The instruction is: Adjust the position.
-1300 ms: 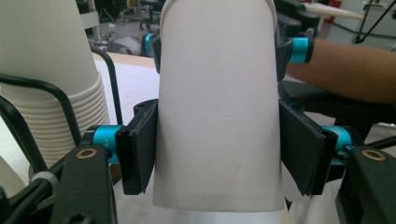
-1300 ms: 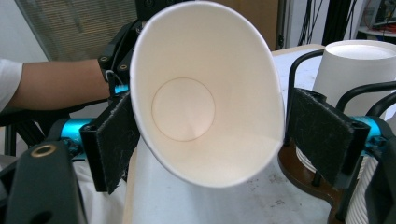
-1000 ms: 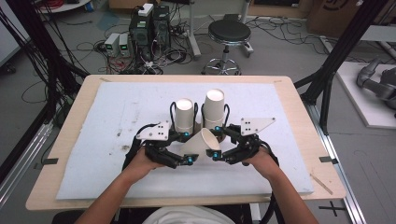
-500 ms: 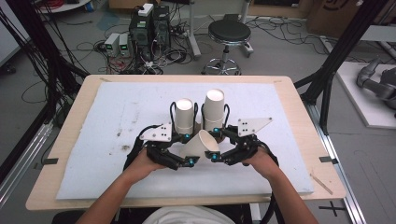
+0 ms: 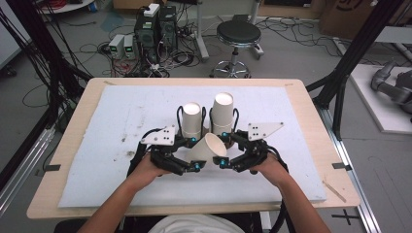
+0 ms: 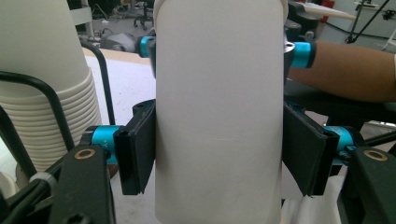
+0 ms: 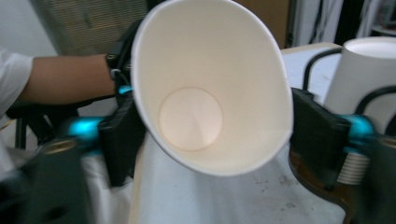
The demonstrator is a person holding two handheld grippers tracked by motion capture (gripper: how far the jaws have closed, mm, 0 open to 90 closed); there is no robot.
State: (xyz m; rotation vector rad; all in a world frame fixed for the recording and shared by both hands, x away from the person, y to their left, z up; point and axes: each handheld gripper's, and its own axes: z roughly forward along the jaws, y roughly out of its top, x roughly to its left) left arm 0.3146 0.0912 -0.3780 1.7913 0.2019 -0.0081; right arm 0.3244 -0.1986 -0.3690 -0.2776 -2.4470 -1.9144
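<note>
While both hands meet near the middle of the worktop [image 5: 311, 145] in the high view, a single white paper cup [image 5: 208, 148] lies tilted between the left claw [image 5: 194, 167] and the right claw [image 5: 222, 162], its mouth turned toward the right one. Just behind the cup stand two wire holders, each with a stack of cups set mouth down: the left stack [image 5: 191, 120] is shorter, the right stack [image 5: 222, 114] taller. A white sheet [image 5: 116, 121] covers most of the worktop, and a black stool [image 5: 238, 36] stands on the floor beyond the far edge.

From the left gripper view, the paper cup [image 6: 219, 112] stands across the middle of the frame, and the left claw [image 6: 219, 154] is clamped on it: one black pad presses each side of the cup wall. Its jaws have just been closing a little on the cup. The other claw's blue-tipped jaws sit at the cup's far end, with a forearm [image 6: 345, 70] behind them. A ribbed stack of cups [image 6: 46, 93] in its wire holder rises at the left.

From the right gripper view, the paper cup's [image 7: 210, 93] open mouth faces the camera, squeezed to an oval. The right claw [image 7: 210, 135] grips it at the rim, jaws set wide, a pad against each side. Its jaws have just been opening slightly with the cup between them. A cup stack [image 7: 369, 79] stands at the right.
</note>
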